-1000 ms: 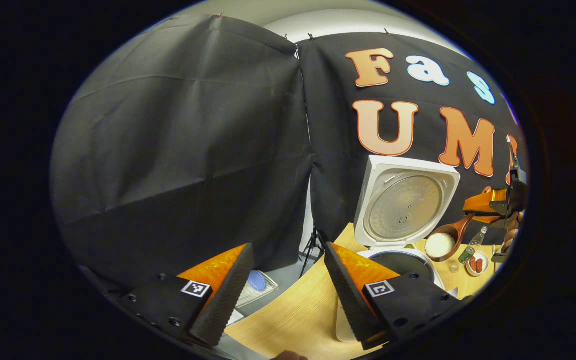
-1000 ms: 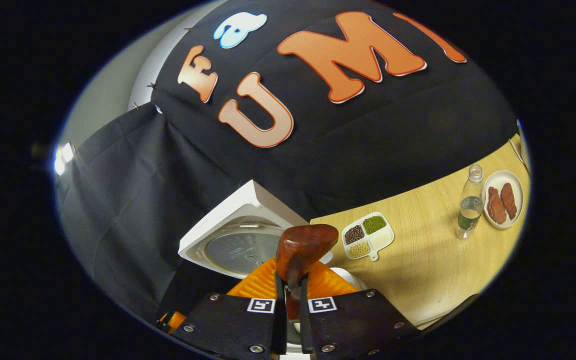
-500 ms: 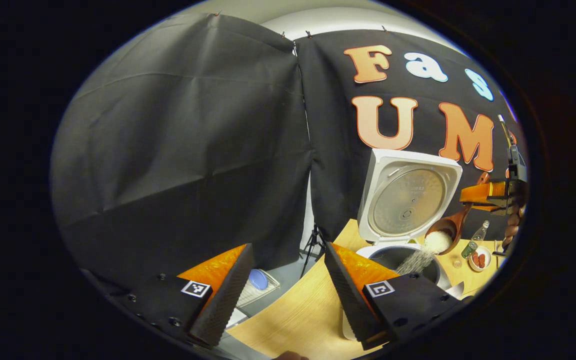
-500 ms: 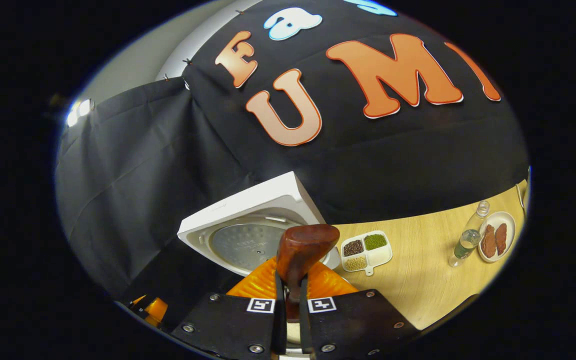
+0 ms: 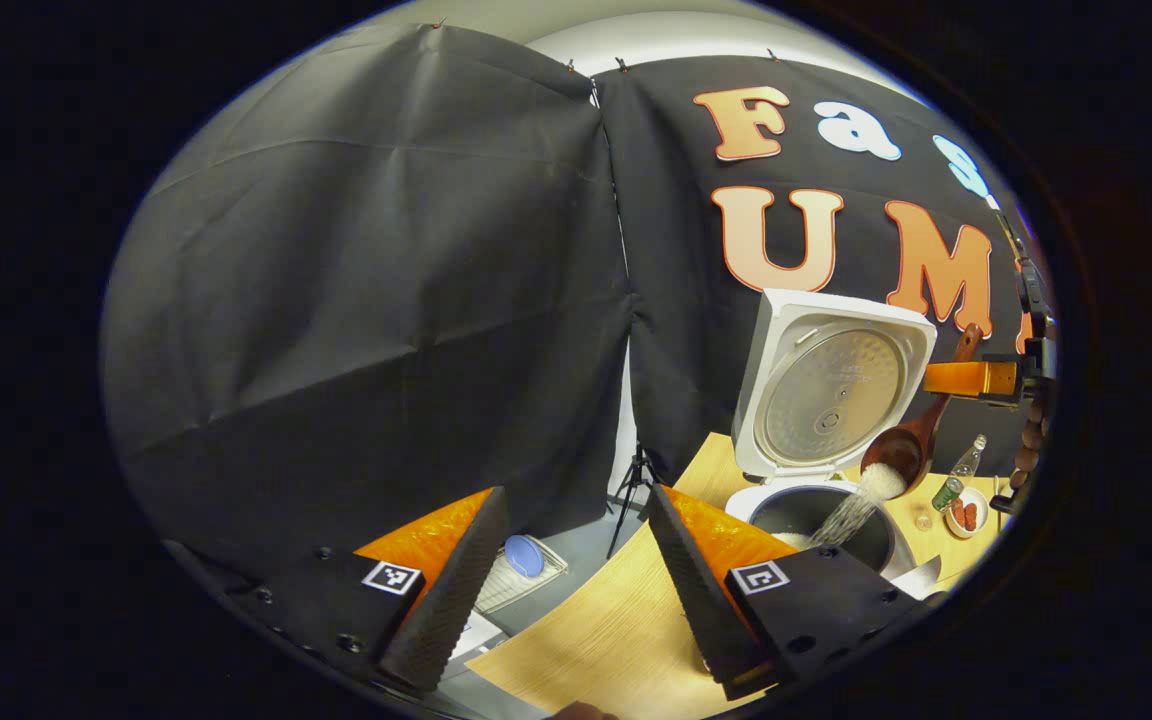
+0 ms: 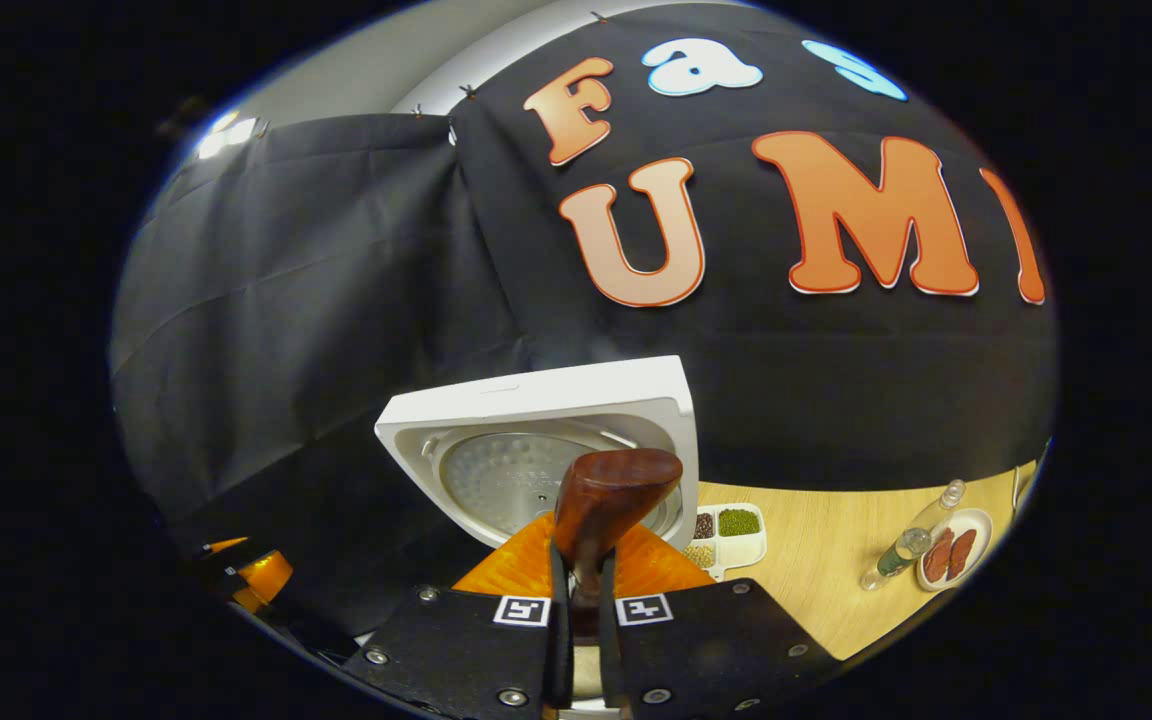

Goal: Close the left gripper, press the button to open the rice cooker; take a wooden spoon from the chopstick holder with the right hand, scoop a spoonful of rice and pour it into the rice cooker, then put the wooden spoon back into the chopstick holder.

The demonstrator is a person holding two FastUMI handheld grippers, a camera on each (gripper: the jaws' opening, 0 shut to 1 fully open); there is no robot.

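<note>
- Over the last second the wooden spoon (image 5: 904,452) has tipped from level and heaped to steeply tilted, and a stream of rice (image 5: 851,508) now falls from its bowl into the rice cooker (image 5: 821,505). Half a second ago the pour had only begun; now a pale heap shows at the bottom of the dark pot.
- My reading: the pouring step is nearly done. What remains is returning the spoon to the chopstick holder.
- The right claw (image 6: 576,640) is clamped on the spoon's handle, whose rounded brown end stands up between the fingers at 6 o'clock of the right gripper view. In the left gripper view it sits at 3 o'clock, above the pot.
- The left claw (image 5: 571,575) is spread wide with nothing between its fingers, hovering over the surface (image 5: 596,650) at 6 o'clock, well apart from the cooker.
- The spoon is glossy, reddish-brown wood with a deep round bowl. The cooker's lid (image 5: 831,390) stands upright: white, squarish, smooth plastic outside, with a round dimpled metal plate inside.
- The surface is pale wood grain. On it, at 4 o'clock in the right gripper view, sit a white divided dish (image 6: 731,535) of dried beans, a clear bottle (image 6: 901,550) and a small plate (image 6: 951,550).
</note>
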